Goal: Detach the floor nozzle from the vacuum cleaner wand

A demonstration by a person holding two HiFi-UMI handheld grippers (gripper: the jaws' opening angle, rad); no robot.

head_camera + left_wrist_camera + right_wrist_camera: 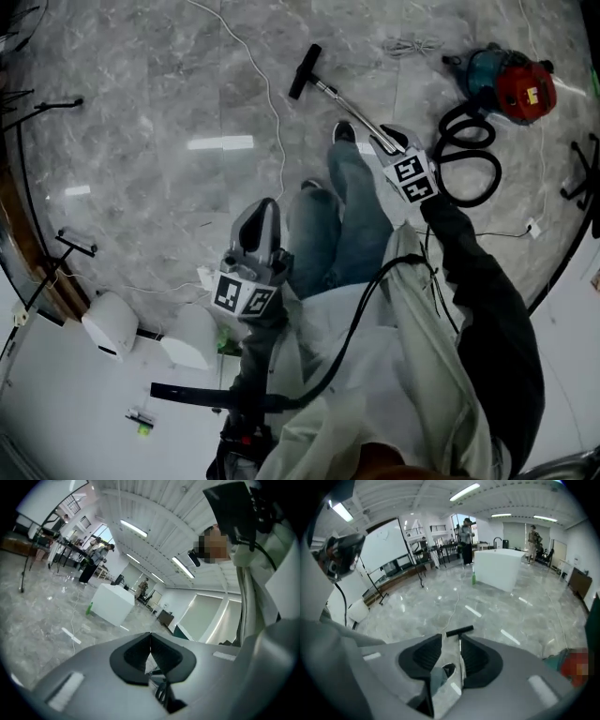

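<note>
A: Where's the floor nozzle [304,72]?

B: Top centre of the head view, a black T-bar flat on the marble. I judge it's still joined to the wand [349,106], which runs down and right toward the right gripper [450,648].

A: Are the tongs on anything?

B: No. The right gripper's jaws stand apart. The wand shows in the gap close to 1 pad, but as far as I can judge it isn't pinched. The left gripper [150,645], just left of centre in the head view, is closed on nothing.

A: What could go wrong?

B: I see 2 risks. If the right jaws close with the wand that far off-centre, the smooth tube may roll out of the pads. And with only 1 gripper on the wand, a pull would likely drag nozzle and wand together instead of parting them, so the left should steady the nozzle end. Also, the black hose [469,159] loops beside the right gripper toward the red vacuum cleaner [511,82]. A hard tug might haul that along too.
</note>
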